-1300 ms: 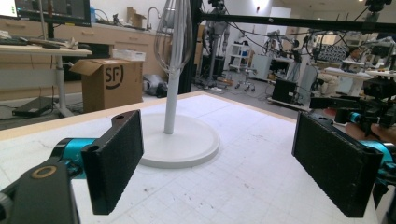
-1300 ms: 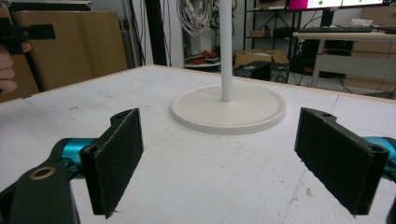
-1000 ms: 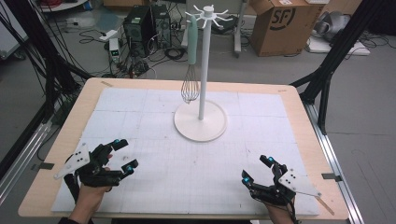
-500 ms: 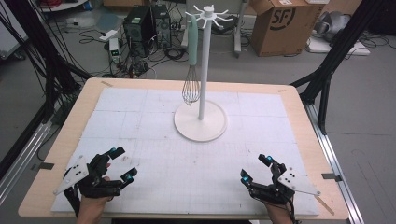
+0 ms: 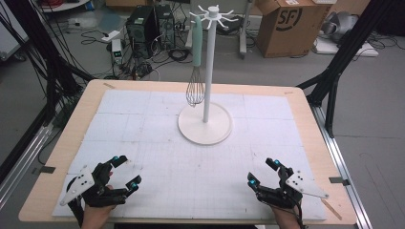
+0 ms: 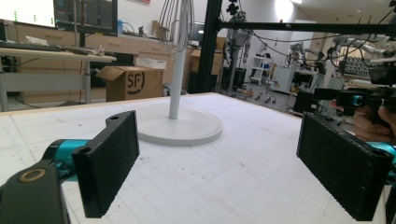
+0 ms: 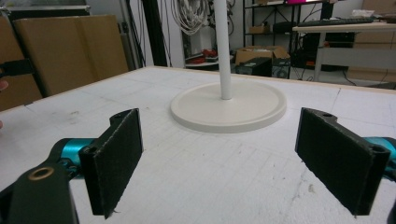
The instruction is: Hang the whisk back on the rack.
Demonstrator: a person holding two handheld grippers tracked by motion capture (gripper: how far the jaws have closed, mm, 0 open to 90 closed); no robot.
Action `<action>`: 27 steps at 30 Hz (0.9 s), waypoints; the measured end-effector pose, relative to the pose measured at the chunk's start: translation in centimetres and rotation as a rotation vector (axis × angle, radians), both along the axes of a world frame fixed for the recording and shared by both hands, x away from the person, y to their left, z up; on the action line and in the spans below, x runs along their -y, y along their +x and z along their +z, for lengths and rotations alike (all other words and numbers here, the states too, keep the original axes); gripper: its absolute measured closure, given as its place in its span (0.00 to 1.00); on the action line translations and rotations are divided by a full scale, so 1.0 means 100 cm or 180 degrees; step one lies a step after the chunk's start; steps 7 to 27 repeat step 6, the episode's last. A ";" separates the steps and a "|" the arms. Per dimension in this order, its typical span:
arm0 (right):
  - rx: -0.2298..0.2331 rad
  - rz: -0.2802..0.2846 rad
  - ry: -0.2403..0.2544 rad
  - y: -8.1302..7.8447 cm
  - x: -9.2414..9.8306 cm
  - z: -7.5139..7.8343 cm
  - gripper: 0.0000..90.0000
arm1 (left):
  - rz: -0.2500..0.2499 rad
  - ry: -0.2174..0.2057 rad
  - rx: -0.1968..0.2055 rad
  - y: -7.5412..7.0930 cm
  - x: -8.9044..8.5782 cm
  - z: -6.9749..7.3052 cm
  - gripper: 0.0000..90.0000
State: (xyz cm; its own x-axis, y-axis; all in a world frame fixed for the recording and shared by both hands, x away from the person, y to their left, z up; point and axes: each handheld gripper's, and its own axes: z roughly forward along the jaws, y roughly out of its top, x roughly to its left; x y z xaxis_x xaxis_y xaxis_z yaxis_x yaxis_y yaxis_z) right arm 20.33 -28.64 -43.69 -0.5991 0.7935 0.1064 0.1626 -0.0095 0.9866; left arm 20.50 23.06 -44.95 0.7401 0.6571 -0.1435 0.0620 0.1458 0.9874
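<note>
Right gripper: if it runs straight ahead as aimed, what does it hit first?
Likely the stand's round base: it sits dead ahead of the open right gripper, with bare mat between. Depth is uncertain.

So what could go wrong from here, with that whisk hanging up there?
The whisk hangs loosely from a hook on the tall white stand, so a nudge might set it swinging or knock it off. The stand looks top-heavy; a sideways pull could tip it. Both the left gripper and right gripper start far back, jaws open.
</note>
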 end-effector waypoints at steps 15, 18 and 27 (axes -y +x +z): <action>-0.0027 0.0012 -0.0017 0.000 -0.002 -0.001 0.16 | -0.0015 0.0003 -0.0007 0.000 0.002 -0.002 0.15; -0.0027 0.0012 -0.0017 0.000 -0.002 -0.001 0.16 | -0.0015 0.0003 -0.0007 0.000 0.002 -0.002 0.15; -0.0027 0.0012 -0.0017 0.000 -0.002 -0.001 0.16 | -0.0015 0.0003 -0.0007 0.000 0.002 -0.002 0.15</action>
